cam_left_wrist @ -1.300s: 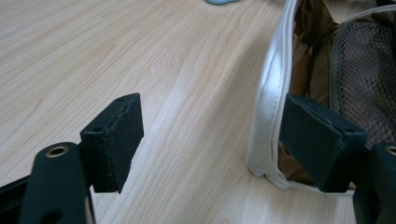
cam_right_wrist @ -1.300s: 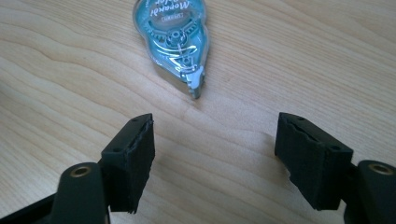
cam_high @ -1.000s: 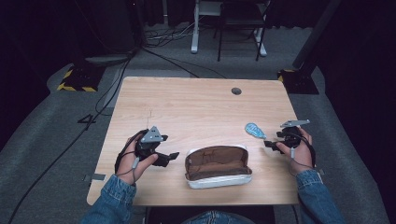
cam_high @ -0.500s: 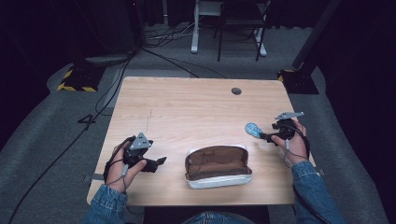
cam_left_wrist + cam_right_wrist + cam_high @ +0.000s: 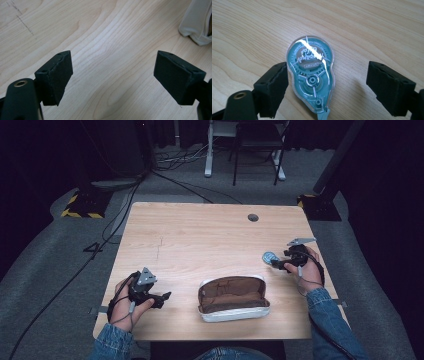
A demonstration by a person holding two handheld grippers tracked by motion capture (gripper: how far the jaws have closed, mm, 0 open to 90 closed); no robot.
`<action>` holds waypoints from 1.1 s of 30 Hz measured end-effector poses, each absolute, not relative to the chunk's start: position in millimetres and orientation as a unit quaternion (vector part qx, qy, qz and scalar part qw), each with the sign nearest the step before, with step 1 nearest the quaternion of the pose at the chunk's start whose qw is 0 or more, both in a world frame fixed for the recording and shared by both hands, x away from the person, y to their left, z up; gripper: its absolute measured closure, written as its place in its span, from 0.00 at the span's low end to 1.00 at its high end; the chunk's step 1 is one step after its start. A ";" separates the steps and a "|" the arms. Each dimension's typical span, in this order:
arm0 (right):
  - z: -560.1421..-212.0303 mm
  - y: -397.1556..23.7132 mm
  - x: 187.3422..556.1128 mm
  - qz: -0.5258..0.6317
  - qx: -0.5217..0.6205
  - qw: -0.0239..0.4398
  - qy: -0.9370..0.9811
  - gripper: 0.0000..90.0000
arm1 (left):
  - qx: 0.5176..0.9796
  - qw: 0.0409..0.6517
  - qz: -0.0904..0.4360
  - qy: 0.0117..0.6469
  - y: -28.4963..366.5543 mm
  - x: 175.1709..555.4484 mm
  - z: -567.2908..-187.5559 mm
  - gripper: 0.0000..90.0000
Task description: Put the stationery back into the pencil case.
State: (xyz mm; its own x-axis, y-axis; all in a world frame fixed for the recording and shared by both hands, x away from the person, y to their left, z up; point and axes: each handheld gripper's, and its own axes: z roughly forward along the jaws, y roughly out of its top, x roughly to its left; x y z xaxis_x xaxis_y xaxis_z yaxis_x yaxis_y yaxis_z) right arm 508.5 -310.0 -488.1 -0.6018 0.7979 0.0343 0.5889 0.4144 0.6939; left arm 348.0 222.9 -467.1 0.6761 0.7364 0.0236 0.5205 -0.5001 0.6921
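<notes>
Right gripper has its 2 jaws spread wide around a teal correction-tape dispenser lying flat on the table, at 3 o'clock. Probably mid-reach; next calls for closing squarely. Left gripper idles wide open, 9 o'clock of the open case.

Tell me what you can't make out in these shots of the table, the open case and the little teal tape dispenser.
- Correction tape dispenser: its tip is cut off by the bottom edge of the right gripper view, and glare crosses the label. In the high view it is too small for detail.
- Open case: the dark lining hides whether anything lies inside; in the left gripper view the frame edge cuts off all but a pale corner.
- Left gripper: open over bare wood.
</notes>
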 end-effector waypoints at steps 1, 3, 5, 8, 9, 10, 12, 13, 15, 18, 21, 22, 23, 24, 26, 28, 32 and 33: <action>-489.0 -309.3 509.9 0.341 0.419 0.153 0.827 0.22 | 0.852 0.334 0.158 0.370 223.8 347.5 -468.7 0.18; -491.3 -307.3 511.7 0.340 0.415 0.151 0.830 0.25 | 0.853 0.331 0.155 0.372 225.5 346.6 -471.8 0.18; -492.6 -304.9 512.8 0.341 0.411 0.145 0.833 0.28 | 0.852 0.331 0.153 0.376 226.0 345.5 -474.5 0.18; -492.3 -301.7 513.6 0.333 0.401 0.143 0.841 0.33 | 0.854 0.325 0.151 0.377 226.9 344.6 -478.5 0.18; -491.5 -298.1 513.6 0.332 0.393 0.140 0.846 0.37 | 0.856 0.322 0.150 0.375 228.1 345.0 -480.4 0.18; -491.5 -298.1 513.6 0.332 0.393 0.140 0.846 0.37 | 0.856 0.322 0.150 0.375 228.1 345.0 -480.4 0.18; -490.5 -296.6 513.5 0.326 0.386 0.142 0.851 0.41 | 0.855 0.321 0.148 0.380 228.8 344.9 -483.6 0.18; -489.7 -295.9 513.3 0.323 0.385 0.140 0.853 0.45 | 0.854 0.321 0.146 0.381 229.1 344.8 -484.6 0.18; -488.9 -295.2 512.6 0.319 0.386 0.140 0.854 0.46 | 0.854 0.319 0.148 0.384 231.0 345.4 -487.0 0.18; -488.4 -294.5 512.0 0.316 0.387 0.142 0.855 0.49 | 0.853 0.312 0.153 0.389 236.2 347.5 -491.0 0.18; -486.9 -293.6 510.8 0.313 0.383 0.140 0.858 0.55 | 0.850 0.309 0.155 0.398 240.9 349.1 -494.1 0.18; -486.7 -293.0 510.3 0.312 0.385 0.140 0.857 0.55 | 0.850 0.307 0.158 0.399 242.3 349.8 -495.2 0.18; -486.5 -292.7 510.1 0.311 0.387 0.140 0.857 0.55 | 0.848 0.308 0.155 0.402 243.2 350.2 -496.7 0.18; -486.3 -292.4 509.9 0.309 0.389 0.141 0.856 0.55 | 0.848 0.306 0.155 0.404 244.3 350.8 -497.6 0.18; -486.4 -291.9 509.5 0.309 0.392 0.142 0.855 0.56 | 0.845 0.311 0.152 0.408 246.0 351.4 -498.6 0.18; -486.4 -291.7 509.3 0.310 0.394 0.142 0.854 0.56 | 0.841 0.318 0.152 0.410 247.4 352.1 -500.0 0.17; -486.2 -290.8 508.7 0.309 0.402 0.141 0.850 0.56 | 0.835 0.325 0.153 0.416 248.4 353.5 -501.8 0.17; -486.1 -290.7 508.7 0.309 0.403 0.142 0.850 0.56 | 0.836 0.325 0.155 0.414 248.7 353.9 -502.0 0.17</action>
State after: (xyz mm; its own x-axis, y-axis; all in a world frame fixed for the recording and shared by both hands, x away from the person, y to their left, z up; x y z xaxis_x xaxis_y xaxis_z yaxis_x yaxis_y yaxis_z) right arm 508.7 -290.7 -486.1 -0.6356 0.7720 0.0083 0.5968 0.4845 0.6396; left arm 353.9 248.7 -502.0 0.6093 0.7929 -0.0095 0.5908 -0.4459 0.6724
